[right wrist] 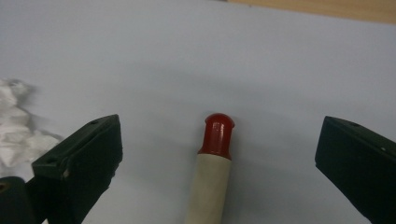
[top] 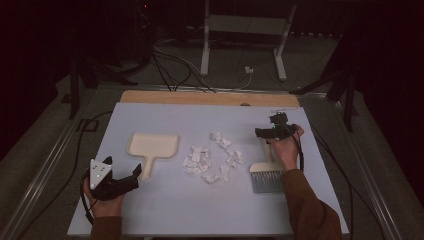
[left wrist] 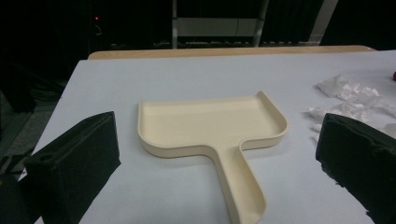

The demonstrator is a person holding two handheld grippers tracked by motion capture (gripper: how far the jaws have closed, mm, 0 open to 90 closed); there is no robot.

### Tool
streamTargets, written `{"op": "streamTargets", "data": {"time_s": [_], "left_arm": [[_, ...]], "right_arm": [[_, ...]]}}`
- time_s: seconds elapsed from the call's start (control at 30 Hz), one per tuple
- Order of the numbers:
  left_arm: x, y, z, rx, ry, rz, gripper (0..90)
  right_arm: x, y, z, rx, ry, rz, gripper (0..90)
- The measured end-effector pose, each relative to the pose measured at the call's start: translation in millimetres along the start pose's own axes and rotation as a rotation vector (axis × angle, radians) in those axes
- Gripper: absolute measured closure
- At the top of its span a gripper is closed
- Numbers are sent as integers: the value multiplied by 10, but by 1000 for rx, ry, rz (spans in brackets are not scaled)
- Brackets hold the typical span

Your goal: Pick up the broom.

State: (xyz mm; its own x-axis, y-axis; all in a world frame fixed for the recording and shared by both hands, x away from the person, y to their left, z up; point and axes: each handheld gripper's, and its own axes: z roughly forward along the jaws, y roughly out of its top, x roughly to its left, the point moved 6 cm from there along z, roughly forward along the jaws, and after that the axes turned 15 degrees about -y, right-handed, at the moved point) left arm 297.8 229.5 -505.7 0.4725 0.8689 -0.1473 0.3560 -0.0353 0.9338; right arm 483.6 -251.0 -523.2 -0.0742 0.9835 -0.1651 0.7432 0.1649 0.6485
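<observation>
- Covering most of the high view, the pale table (top: 165,210) carries everything; no brand, label or writing can be read on any item.
- Dustpan (top: 153,146), cream, lies at 9 o'clock of the paper scraps (top: 212,159), its handle pointing to 6 o'clock.
- Brush (top: 267,176) lies at 3 o'clock of the scraps, red-capped handle toward 12.
- Left gripper (left wrist: 217,149), jaws apart, straddles the dustpan handle without touching.
- Right gripper (right wrist: 217,149), jaws apart, flanks the brush handle.
</observation>
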Motion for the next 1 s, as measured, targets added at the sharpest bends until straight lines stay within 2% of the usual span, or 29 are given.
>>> {"op": "streamTargets", "data": {"time_s": [0.33,0.4,0.5,0.57,0.6,0.73,0.77,1.0], "left_arm": [[-2,-1,4,1,0,1,5],[-2,-2,4,1,0,1,5],[-5,-5,8,5,-1,1,5],[-9,-6,13,5,-3,0,5],[-10,-5,12,4,-3,0,5],[-1,-3,5,-1,-3,-6,5],[1,-3,2,-1,-4,-7,5],[4,-4,-6,-4,-4,-10,5]], "right_arm": [[30,-64,151,57,-2,-8,107],[33,-63,180,66,-15,2,154],[45,-63,196,77,-12,7,172],[61,-45,214,82,-21,8,248],[61,-45,214,82,-21,8,248],[99,-40,251,109,-36,-7,344],[106,-41,273,121,-43,0,398],[133,-71,340,135,-76,21,503]]}}
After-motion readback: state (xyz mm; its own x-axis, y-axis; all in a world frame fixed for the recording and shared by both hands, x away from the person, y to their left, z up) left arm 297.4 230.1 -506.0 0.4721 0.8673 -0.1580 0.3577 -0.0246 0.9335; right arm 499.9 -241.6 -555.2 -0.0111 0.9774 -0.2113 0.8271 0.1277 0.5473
